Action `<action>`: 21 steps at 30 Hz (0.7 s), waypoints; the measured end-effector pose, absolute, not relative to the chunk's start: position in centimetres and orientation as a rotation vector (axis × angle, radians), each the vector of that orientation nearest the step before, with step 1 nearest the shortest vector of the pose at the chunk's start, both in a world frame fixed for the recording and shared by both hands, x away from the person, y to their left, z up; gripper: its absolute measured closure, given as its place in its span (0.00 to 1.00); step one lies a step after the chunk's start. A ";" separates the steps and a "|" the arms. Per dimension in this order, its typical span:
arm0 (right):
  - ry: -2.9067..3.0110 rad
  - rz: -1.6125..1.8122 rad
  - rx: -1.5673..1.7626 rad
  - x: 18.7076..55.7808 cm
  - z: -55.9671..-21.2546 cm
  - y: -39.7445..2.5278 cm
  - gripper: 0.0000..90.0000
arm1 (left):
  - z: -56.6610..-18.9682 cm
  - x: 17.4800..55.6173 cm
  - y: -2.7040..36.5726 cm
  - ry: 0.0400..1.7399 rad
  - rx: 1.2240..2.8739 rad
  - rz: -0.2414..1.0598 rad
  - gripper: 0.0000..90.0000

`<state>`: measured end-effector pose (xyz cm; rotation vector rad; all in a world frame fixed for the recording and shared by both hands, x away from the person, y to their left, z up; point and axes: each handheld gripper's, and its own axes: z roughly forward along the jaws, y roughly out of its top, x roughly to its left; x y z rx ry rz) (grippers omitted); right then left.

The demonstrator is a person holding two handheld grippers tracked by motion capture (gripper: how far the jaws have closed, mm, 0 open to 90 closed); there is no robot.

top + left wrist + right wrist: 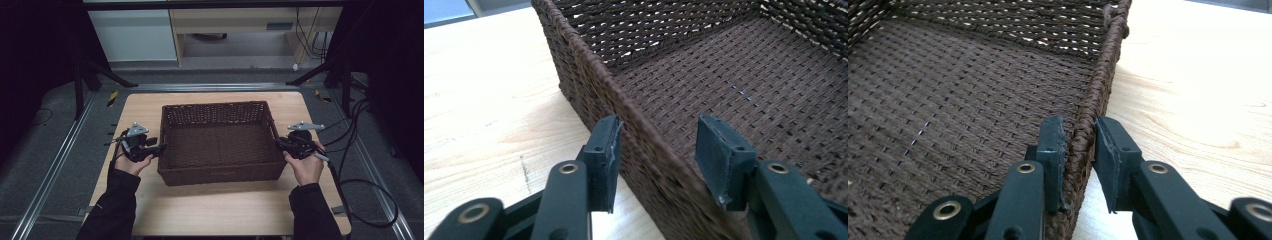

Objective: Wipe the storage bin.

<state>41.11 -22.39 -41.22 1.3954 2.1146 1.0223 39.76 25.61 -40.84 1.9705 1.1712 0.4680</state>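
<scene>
High view gives me one dark brown rectangular woven wicker basket (pixel 218 141) in the middle of the pale wooden table (pixel 220 210), with my two grippers at its short sides. My left gripper (pixel 656 150) straddles the left wall, jaws apart, one outside touching the weave and one inside standing clear. My right gripper (pixel 1079 150) has its jaws nearly together around the right rim (pixel 1095 95); it looks pinched, though the outer pad may sit just off it.
</scene>
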 end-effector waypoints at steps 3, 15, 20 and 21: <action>2.104 1.015 1.394 41.2 -41.2 -22.3 0.79 | -41.5 40.2 25.4 1.172 1.977 0.432 0.61; 2.117 0.993 1.386 40.1 -40.6 -22.6 0.71 | -41.3 38.6 24.6 1.206 1.982 0.432 0.63; 2.120 0.970 1.389 40.2 -40.8 -22.6 0.84 | -40.8 38.6 24.8 1.198 1.998 0.443 0.61; 2.118 0.969 1.393 40.3 -40.8 -22.6 0.84 | -40.7 38.7 24.8 1.190 1.985 0.462 0.59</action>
